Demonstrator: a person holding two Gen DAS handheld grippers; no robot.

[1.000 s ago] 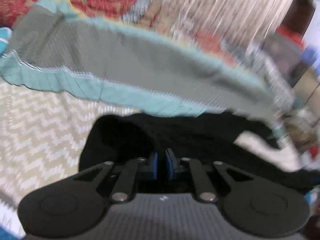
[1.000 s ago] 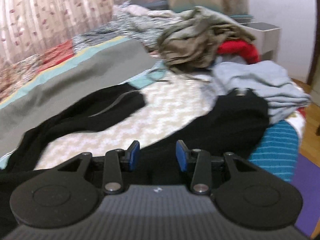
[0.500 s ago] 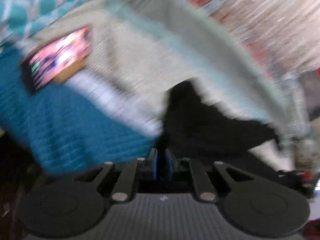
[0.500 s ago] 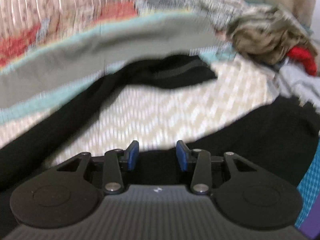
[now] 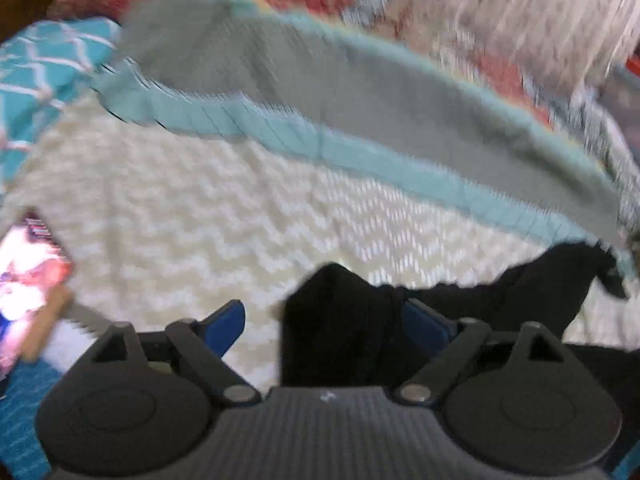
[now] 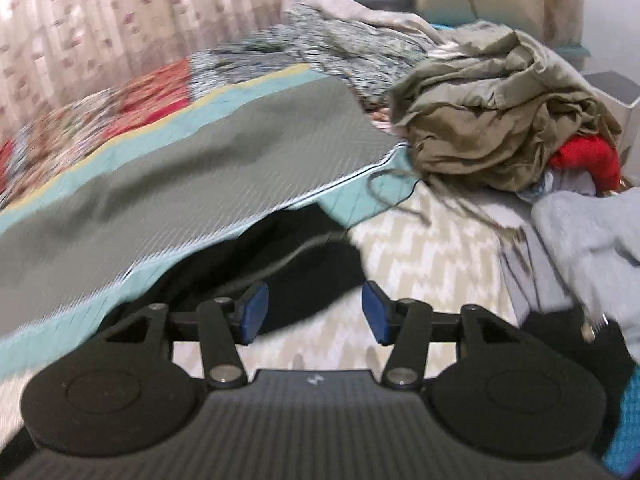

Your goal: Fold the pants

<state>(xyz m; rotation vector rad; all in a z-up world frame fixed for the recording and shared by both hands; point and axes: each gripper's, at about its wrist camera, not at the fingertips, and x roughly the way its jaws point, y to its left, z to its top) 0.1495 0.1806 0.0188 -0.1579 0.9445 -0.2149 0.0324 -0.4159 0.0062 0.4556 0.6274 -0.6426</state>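
Note:
The black pants lie on a cream chevron bedspread. In the left wrist view a bunched end of them stands between the fingers of my left gripper, against the right pad and apart from the left pad. Those jaws are opening wide. In the right wrist view another black part of the pants lies half under the edge of a grey and teal quilt. My right gripper hovers just in front of it, jaws opening, with only the fabric's near edge and bedspread between them.
A heap of olive clothes with a red garment sits at the back right, and grey folded clothes lie beside it. A lit screen lies at the bed's left edge near a teal patterned pillow.
The left gripper, shut on the black fabric before, now stands wide open with the fabric loose between its fingers. The right gripper has opened wider and moved toward the pants by the quilt.

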